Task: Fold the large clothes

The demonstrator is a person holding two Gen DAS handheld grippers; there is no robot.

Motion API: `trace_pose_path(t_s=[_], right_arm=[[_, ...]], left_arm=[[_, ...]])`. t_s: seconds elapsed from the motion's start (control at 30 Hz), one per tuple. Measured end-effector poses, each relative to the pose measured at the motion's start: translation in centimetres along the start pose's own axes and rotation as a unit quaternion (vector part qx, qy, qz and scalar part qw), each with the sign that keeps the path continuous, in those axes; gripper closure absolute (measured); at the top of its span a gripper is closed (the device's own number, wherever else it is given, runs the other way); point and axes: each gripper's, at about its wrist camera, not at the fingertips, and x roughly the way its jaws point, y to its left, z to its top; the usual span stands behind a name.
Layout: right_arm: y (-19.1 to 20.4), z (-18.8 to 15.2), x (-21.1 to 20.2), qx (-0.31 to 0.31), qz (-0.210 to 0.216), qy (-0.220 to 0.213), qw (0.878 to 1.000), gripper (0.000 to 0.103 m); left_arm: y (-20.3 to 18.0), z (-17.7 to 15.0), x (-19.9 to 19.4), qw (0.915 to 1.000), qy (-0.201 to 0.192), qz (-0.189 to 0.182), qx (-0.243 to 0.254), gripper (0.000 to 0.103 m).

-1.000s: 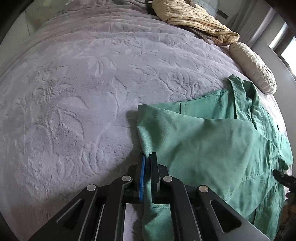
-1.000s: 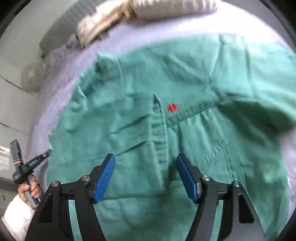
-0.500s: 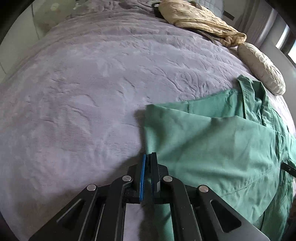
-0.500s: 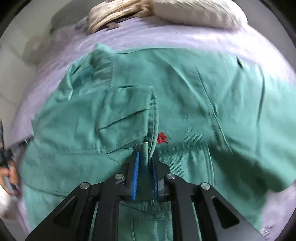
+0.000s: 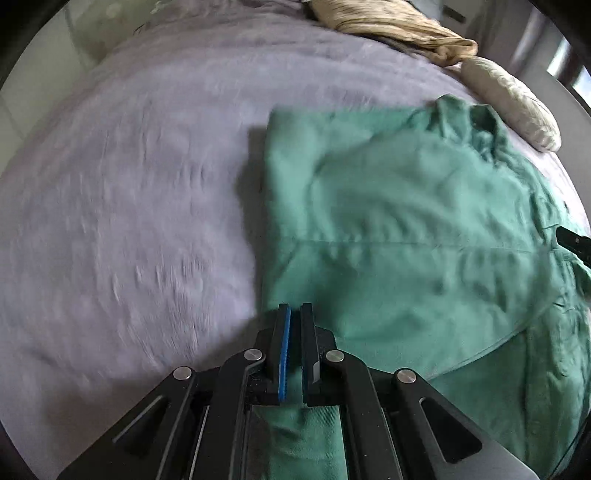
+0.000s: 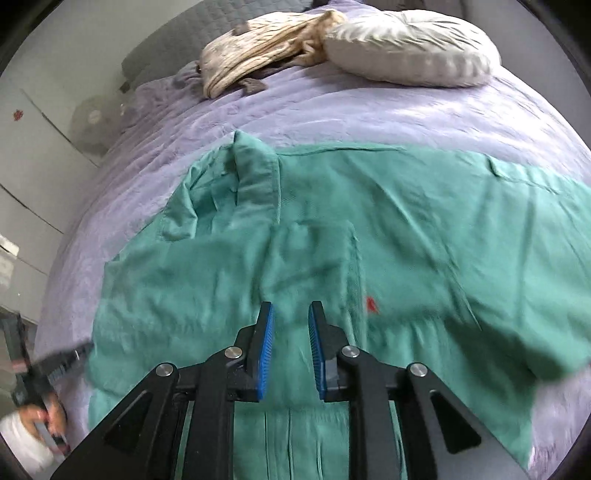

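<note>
A large green shirt (image 5: 399, 229) lies on a lilac bedspread (image 5: 129, 192), its left side folded over the body. My left gripper (image 5: 294, 314) is shut on the shirt's left edge, with cloth running down between the fingers. In the right wrist view the green shirt (image 6: 369, 229) spreads wide, collar at upper left and a small red mark (image 6: 371, 305) on the chest. My right gripper (image 6: 291, 310) hovers over the shirt's middle, jaws partly open with nothing between them. The left gripper (image 6: 79, 350) shows at the far left, by the shirt's edge.
A cream pillow (image 6: 410, 44) and a crumpled beige cloth (image 6: 266, 44) lie at the head of the bed; they also show in the left wrist view as the pillow (image 5: 513, 99) and the cloth (image 5: 391, 22). White cupboards (image 6: 26, 147) stand to the left.
My right gripper, shut on the shirt's placket half a second ago, has opened and let go. My left gripper has carried the shirt's edge further over the body.
</note>
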Motion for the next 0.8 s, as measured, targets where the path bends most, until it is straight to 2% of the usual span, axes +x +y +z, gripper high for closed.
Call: trace_pose_path(t_s=[0.07,0.1,0.13,0.2,0.23,0.37,0.4,0.47,0.5,0.53,0.8], right_arm=[[-1.0,0.1,1.9,0.008,-0.019,0.019,1.000,0.087],[-1.7,0.0,2.1,0.018,-0.012,0.020,1.000,0.095],[-2.5,-0.2,1.8,0.033,-0.010,0.018,0.999,0.098],[-3.6,-0.5,0.7,0.055,-0.020,0.012,0.998,0.095],[-4.1,-0.7,0.2,0.064,-0.022,0.015,0.998,0.089],[-5.6,-2.0,-2.2,0.084,-0.013,0.029,0.996,0.088],[-5.7,-2.3,-2.8,0.087,-0.008,0.031,0.996,0.086],[-5.9,-3.5,-4.3,0.099,0.008,0.032,0.995,0.068],[-6.0,-4.1,-5.1,0.102,0.011,0.031,0.994,0.048],[-6.0,-4.8,-5.7,0.106,0.015,0.030,0.994,0.039],[-5.1,-9.4,-6.9,0.130,0.062,0.068,0.987,0.039]], left_arm=[[0.2,-0.5,0.0,0.9999,-0.013,0.004,0.000,0.099],[0.3,-0.5,-0.1,0.9999,-0.012,0.009,0.001,0.099],[0.4,-0.5,-0.3,0.9999,-0.010,0.014,0.000,0.099],[1.1,-0.5,-0.7,0.9994,-0.006,0.033,-0.003,0.099],[1.5,-0.5,-0.9,0.9993,-0.004,0.037,-0.007,0.099],[2.2,-1.1,-1.8,0.9979,0.013,0.059,-0.023,0.099],[2.1,-1.3,-2.4,0.9977,0.013,0.063,-0.024,0.099],[1.9,-1.9,-3.5,0.9977,0.012,0.062,-0.025,0.099],[1.7,-2.4,-4.1,0.9977,0.011,0.061,-0.027,0.099],[1.5,-2.7,-4.6,0.9977,0.011,0.060,-0.029,0.099],[-1.2,-5.0,-5.0,0.9982,0.030,0.045,-0.025,0.099]])
